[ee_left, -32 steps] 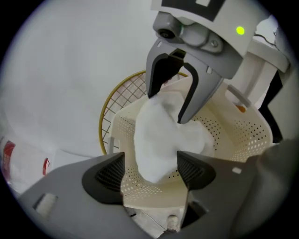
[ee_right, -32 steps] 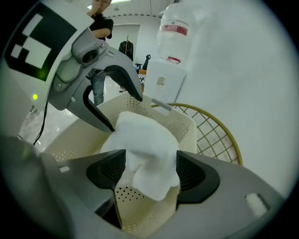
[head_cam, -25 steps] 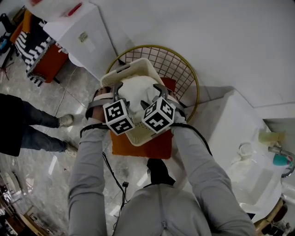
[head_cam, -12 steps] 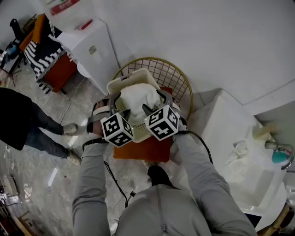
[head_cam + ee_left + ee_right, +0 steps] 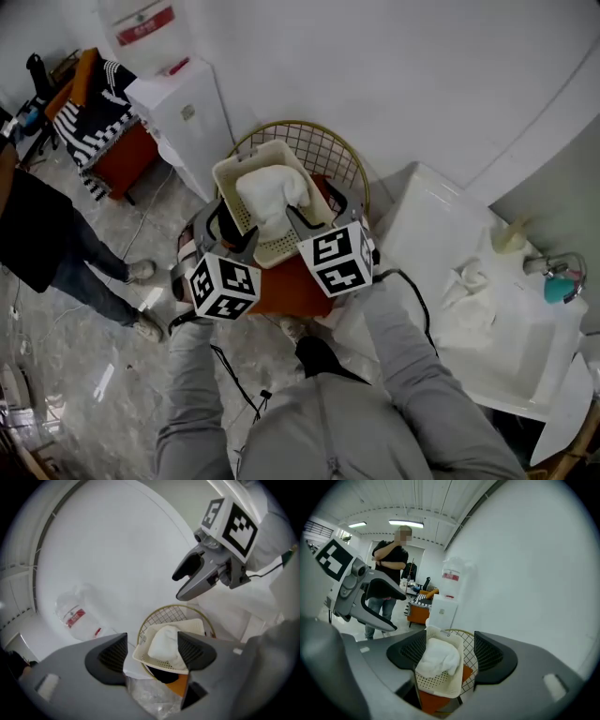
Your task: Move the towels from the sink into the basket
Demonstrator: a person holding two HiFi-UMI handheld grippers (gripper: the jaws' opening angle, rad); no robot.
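Head view: pale marble floor (image 5: 84, 356), plain white wall (image 5: 422, 75), white dispenser cabinet (image 5: 183, 117) against the wall, striped orange seat (image 5: 103, 141) beyond it, bystander (image 5: 37, 225) at the left edge. Gold wire chair (image 5: 333, 150) by the wall with orange cushion (image 5: 295, 286). Cream perforated basket (image 5: 267, 251) resting tilted on the chair, white towel (image 5: 272, 197) piled inside. White sink (image 5: 516, 366) off to the right, apart from the chair, second towel (image 5: 466, 300) crumpled in the basin, faucet (image 5: 553, 272) at the rim. Left gripper (image 5: 232, 217) and right gripper (image 5: 319, 204) side by side above the basket's near rim. Both with jaws apart, nothing between the pads. Same in left gripper view and right gripper view, basket only seen beyond the jaws. Versus a second ago: both grippers lifted up and back off the towel in the basket, jaw gap unchanged. Basket and its towel unmoved. More of the sink in frame now.
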